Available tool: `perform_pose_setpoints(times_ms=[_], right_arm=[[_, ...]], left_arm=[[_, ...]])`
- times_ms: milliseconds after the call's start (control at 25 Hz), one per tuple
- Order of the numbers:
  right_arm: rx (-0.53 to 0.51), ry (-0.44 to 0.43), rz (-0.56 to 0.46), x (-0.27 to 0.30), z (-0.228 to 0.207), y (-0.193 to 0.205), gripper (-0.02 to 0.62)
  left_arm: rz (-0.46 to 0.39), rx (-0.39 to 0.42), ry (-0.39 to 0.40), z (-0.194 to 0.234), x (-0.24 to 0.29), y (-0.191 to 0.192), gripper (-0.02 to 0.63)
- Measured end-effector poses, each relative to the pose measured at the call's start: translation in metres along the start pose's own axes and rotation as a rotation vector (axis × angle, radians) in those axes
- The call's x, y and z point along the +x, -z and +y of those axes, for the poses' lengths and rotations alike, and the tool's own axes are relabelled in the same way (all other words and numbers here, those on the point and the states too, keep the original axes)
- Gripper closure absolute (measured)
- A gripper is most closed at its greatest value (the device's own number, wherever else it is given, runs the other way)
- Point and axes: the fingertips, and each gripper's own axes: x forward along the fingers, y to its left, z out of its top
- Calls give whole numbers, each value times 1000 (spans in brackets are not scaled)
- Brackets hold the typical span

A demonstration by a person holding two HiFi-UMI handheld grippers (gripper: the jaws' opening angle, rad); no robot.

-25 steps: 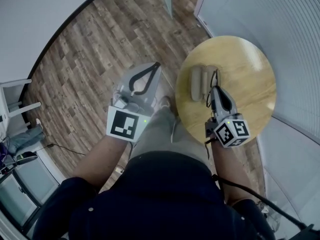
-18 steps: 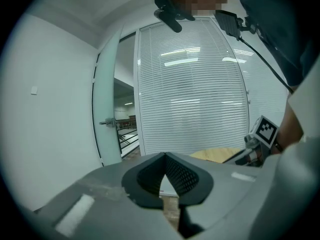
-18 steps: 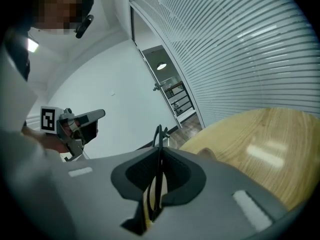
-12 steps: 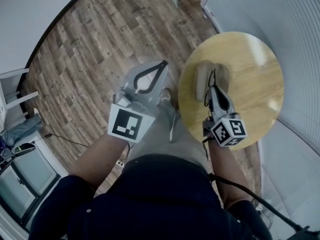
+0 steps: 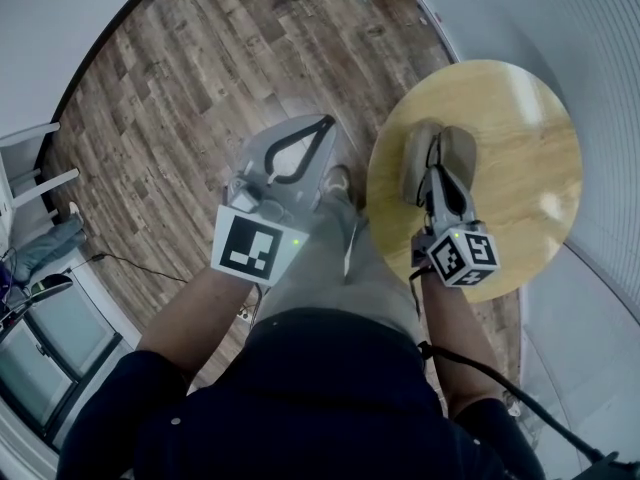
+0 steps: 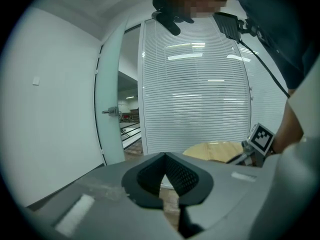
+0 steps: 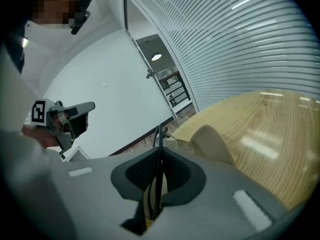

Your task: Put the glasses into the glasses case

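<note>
Your right tongs (image 5: 437, 171) pinch the glasses (image 7: 158, 134), so lower them softly into the open case (image 5: 461, 154); your left tongs (image 5: 324, 125) are closed, empty.

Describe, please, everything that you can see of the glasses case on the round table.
The glasses case is beige and matte-looking, and lies open on the round wooden table, near the edge toward the person. Its two rounded halves spread side by side. The right gripper holds the thin dark glasses over it; whether they touch cannot be told.
</note>
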Motion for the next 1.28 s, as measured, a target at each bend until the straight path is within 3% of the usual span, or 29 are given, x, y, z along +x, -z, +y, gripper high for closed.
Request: perform_pose_setpoints(times_ms=[800,1280], right_arm=[[19,77,80,24,-15,28,565],[16,88,112,28,-18,25,553]], left_arm=[[44,-26,-19,16,3,35,600],[47,-31,-43,16,-4,33,600]])
